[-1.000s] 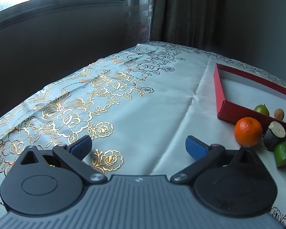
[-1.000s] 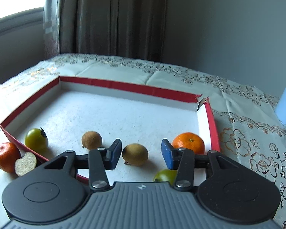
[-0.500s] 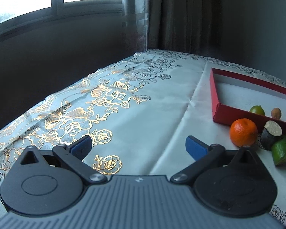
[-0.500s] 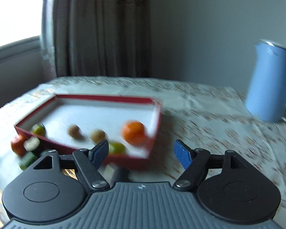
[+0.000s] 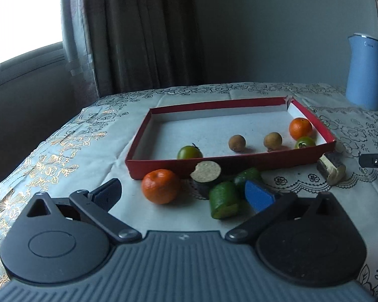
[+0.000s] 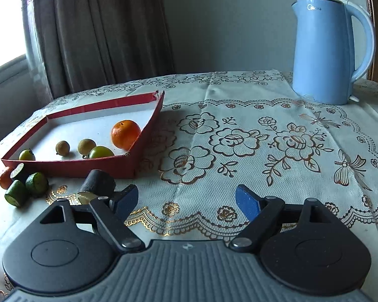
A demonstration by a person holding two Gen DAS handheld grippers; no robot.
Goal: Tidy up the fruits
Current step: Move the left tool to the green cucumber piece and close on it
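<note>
Shallow red cardboard tray (image 5: 254, 162), white inside, sat on embroidered floral tablecloth (image 6: 239, 138). Left gripper (image 5: 186, 192) gaped wide, empty; round orange (image 5: 160, 186) between fingers, untouched. Right gripper (image 6: 186, 200) jaws opening, nothing between. Five small fruits in tray; cut green pieces (image 5: 224, 200) at tray's 6 o'clock.
</note>
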